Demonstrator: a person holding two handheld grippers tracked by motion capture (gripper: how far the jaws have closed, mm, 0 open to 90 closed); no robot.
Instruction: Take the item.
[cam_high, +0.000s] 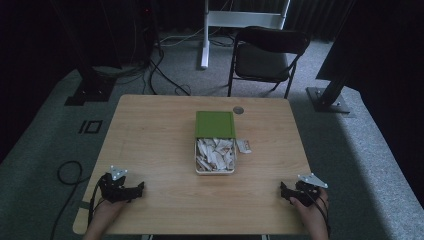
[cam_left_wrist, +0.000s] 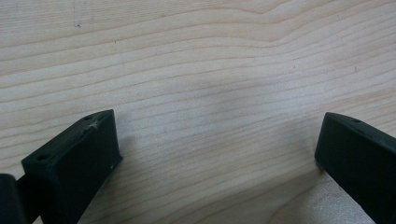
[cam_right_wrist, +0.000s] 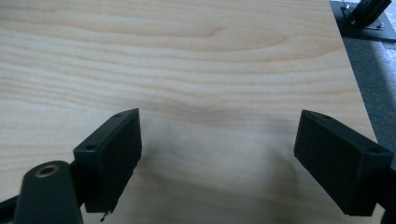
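Sitting mid-table in the high view, the white rectangular tray of pale crinkly wrappers (cam_high: 215, 156) has its flat green lid (cam_high: 215, 123) touching its far end; left gripper (cam_high: 131, 190) and right gripper (cam_high: 285, 192) rest near it, well apart. Contents look light and slippery; probably grip the stiff rim.

Left gripper view: jaws spread over light wooden table (cam_left_wrist: 196, 70).

Right gripper view: jaws apart, empty.

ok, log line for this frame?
left gripper: open, idle on table | right gripper: open, idle | box: green lid slid back, pale pieces inside
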